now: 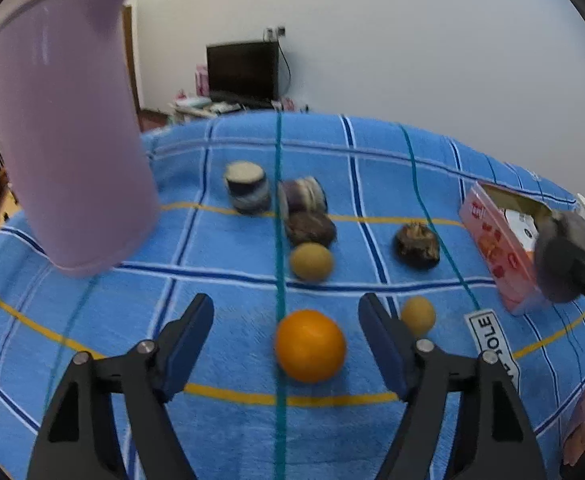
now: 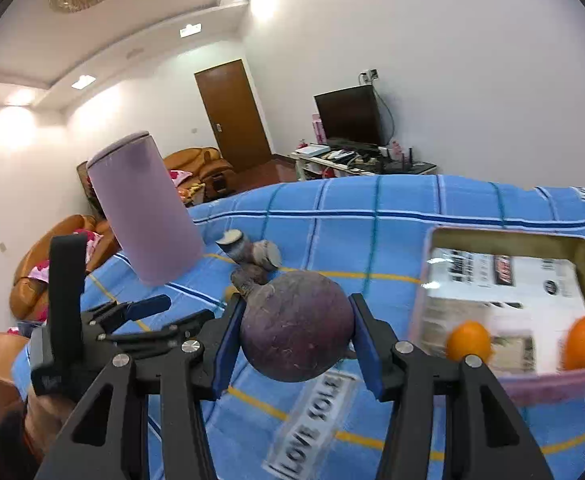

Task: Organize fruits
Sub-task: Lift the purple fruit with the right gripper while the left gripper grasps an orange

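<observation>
My left gripper point(image 1: 286, 312) is open with an orange point(image 1: 310, 345) lying on the blue cloth between its fingers, untouched. Beyond it lie two small yellow-brown fruits point(image 1: 311, 261) point(image 1: 418, 313), two dark fruits point(image 1: 310, 227) point(image 1: 416, 245) and two cut dark pieces point(image 1: 247, 192) point(image 1: 302, 195). My right gripper point(image 2: 296, 312) is shut on a round purple fruit point(image 2: 296, 336), held above the cloth just left of the pink box point(image 2: 424, 280). Two oranges point(image 2: 467, 340) point(image 2: 584, 342) lie in that box.
A tall lilac cup point(image 1: 68, 128) stands at the left of the blue checked cloth point(image 1: 212, 420); it also shows in the right wrist view point(image 2: 148, 212). The pink box point(image 1: 496, 248) is at the right. A TV and sofas stand beyond the table.
</observation>
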{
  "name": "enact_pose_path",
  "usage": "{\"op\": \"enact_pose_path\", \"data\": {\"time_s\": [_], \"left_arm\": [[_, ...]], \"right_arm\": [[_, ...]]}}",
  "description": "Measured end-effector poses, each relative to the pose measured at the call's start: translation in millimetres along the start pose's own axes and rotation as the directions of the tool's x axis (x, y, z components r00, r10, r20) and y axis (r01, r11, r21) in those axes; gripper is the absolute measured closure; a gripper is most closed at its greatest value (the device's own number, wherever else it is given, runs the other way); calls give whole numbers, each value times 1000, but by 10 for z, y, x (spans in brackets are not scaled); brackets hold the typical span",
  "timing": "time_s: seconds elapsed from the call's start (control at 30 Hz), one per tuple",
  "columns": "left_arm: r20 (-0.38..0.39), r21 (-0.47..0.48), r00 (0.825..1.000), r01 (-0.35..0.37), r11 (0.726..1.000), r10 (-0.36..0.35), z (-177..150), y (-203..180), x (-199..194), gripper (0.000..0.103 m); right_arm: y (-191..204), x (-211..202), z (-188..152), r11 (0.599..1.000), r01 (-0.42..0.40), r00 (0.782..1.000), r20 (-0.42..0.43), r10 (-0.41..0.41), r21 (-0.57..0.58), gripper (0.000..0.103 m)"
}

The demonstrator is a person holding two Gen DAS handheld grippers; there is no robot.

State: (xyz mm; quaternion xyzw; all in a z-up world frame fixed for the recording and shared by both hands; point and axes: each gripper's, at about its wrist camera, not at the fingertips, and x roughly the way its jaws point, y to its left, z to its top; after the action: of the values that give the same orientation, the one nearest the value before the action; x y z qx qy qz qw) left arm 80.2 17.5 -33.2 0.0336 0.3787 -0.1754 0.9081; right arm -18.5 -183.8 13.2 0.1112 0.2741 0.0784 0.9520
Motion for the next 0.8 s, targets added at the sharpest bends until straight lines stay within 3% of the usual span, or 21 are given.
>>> {"op": "enact_pose_path", "data": {"time_s": [0.1, 0.27, 0.43, 0.53, 0.67, 0.8], "left_arm": [[-54, -4, 998, 24, 1000, -24, -9, -3, 100, 49], [-62, 18, 997, 55, 998, -54, -24, -78, 93, 63], [-39, 2, 998, 45, 999, -45, -21, -45, 52, 65], [45, -54, 998, 56, 997, -53, -28, 57, -101, 65], [232, -82, 972, 42, 996, -21, -18, 104, -371, 65], [275, -81, 961, 5, 997, 18, -14, 69, -423, 65]], "right_arm": [[-84, -48, -31, 1000, 5, 1000, 0, -5, 21, 50], [-104, -46, -59, 1000, 17, 1000, -1, -17, 22, 50], [-28, -40, -96, 999, 34, 999, -1, -34, -16, 50], [-6, -57, -101, 998, 49, 999, 16, -49, -26, 50], [25, -116, -85, 995, 84, 995, 59, -81, -55, 50], [29, -183, -57, 992, 109, 990, 101, -102, -67, 50]]}}
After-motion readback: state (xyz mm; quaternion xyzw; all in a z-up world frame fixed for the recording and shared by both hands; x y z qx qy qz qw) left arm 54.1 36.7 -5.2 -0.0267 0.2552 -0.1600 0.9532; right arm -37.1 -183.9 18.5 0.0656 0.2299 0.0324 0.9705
